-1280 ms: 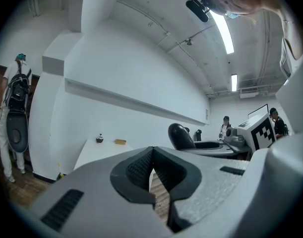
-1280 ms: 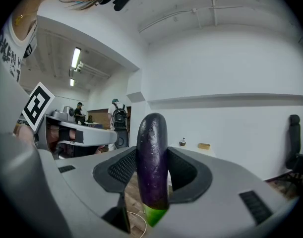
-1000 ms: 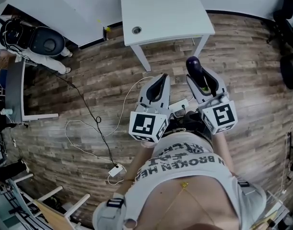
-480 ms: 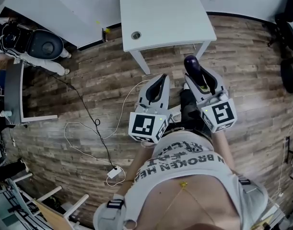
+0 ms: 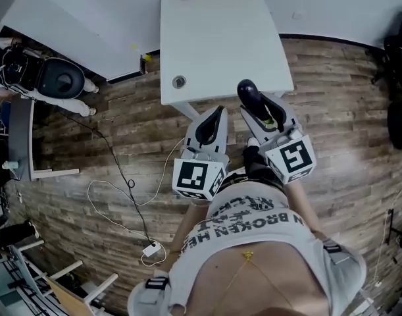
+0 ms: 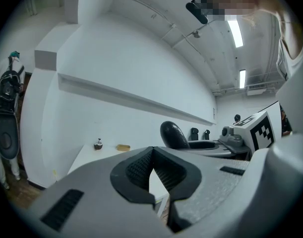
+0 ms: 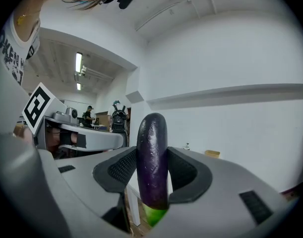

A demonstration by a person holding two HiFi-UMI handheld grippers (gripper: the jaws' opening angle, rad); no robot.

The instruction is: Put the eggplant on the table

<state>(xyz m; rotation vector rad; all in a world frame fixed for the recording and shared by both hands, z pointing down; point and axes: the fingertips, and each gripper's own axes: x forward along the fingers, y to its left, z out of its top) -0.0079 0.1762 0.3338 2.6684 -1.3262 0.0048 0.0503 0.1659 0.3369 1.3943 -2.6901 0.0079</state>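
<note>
i look steeply down from the head camera at a wooden floor (image 5: 122, 130) and a white table (image 5: 214, 38) standing against a white wall. both grippers point level toward the table's near edge, side by side.

my right gripper (image 5: 254, 107) is clamped on the eggplant (image 5: 248, 92). in the right gripper view, the right gripper (image 7: 152, 180) has its black ribbed pads pressed against both sides of the eggplant (image 7: 152, 157). it is dark purple and glossy and stands upright between them, its rounded end up and its green stalk end poking out below. it is held in the air, not resting on anything. from above, its dark top lines up with the near edge of the table, toward the right corner.

my left gripper (image 5: 211, 118) carries nothing. in the left gripper view, the left gripper (image 6: 151, 168) has its pads meeting at the tips with only a thin sliver of light behind them.

on the far end of the table sit a small dark object (image 6: 98, 144) and a yellowish block (image 6: 123, 147), close together and well apart from the grippers. a round hole (image 5: 179, 81) sits in the tabletop near its front left corner.

a white cable (image 5: 115, 196) loops across the floor at the left. a person (image 5: 52, 71) stands farther left, by the wall.
</note>
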